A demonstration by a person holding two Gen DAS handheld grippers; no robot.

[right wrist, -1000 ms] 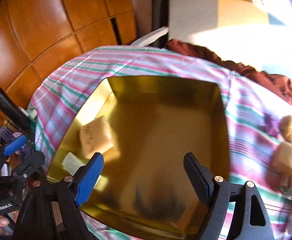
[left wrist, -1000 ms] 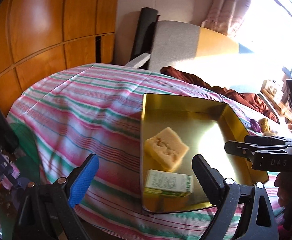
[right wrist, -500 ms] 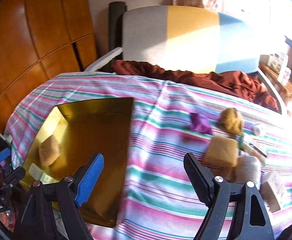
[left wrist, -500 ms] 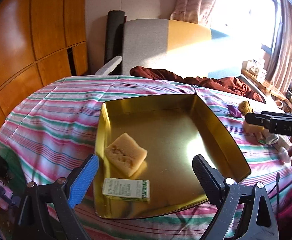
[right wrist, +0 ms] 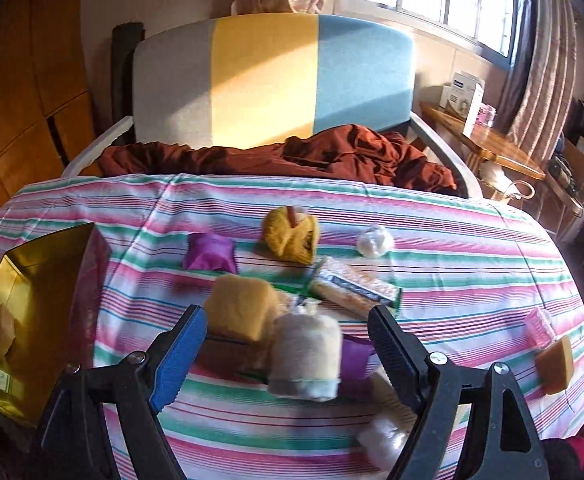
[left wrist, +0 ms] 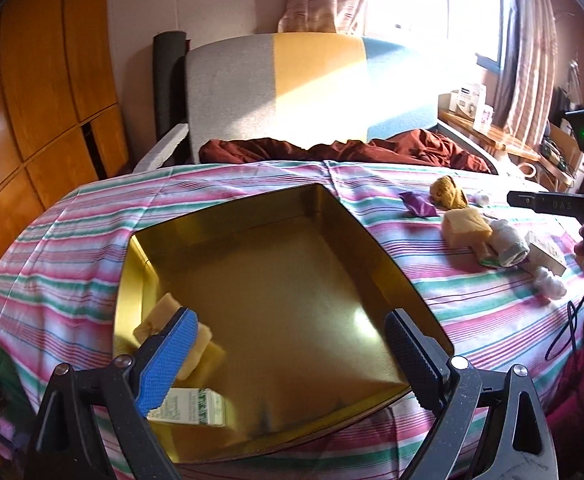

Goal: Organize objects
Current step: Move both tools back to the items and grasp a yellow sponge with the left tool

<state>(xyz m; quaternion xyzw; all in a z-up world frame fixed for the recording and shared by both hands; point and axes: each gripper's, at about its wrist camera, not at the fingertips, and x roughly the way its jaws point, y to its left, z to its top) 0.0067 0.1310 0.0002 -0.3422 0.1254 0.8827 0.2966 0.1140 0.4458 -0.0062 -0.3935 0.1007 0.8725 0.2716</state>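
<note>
A gold tray [left wrist: 332, 216] lies on the striped cloth; it holds a yellow sponge [left wrist: 159, 316] and a small green-and-white box [left wrist: 195, 408] at its near left. My left gripper [left wrist: 287, 356] is open and empty above the tray's near edge. My right gripper [right wrist: 283, 344] is open and empty, hovering over a pile of loose items: a yellow sponge [right wrist: 243, 312], a whitish wrapped roll [right wrist: 306, 354], a wrapped biscuit pack [right wrist: 352, 286], a purple pouch [right wrist: 209, 256] and a yellow yarn ball [right wrist: 289, 234]. The tray's corner shows at left [right wrist: 79, 236].
A dark red blanket [right wrist: 292, 156] lies behind the table before a grey, yellow and blue headboard [right wrist: 267, 80]. A small orange block [right wrist: 556, 364] and a pink item [right wrist: 540, 320] sit near the table's right edge. Wooden cabinets [left wrist: 31, 100] stand left; a cluttered shelf [right wrist: 492, 144] right.
Both views have swung to the right. My right gripper has moved off the tray and over the pile of loose items. My left gripper has shifted right along the tray's near edge.
</note>
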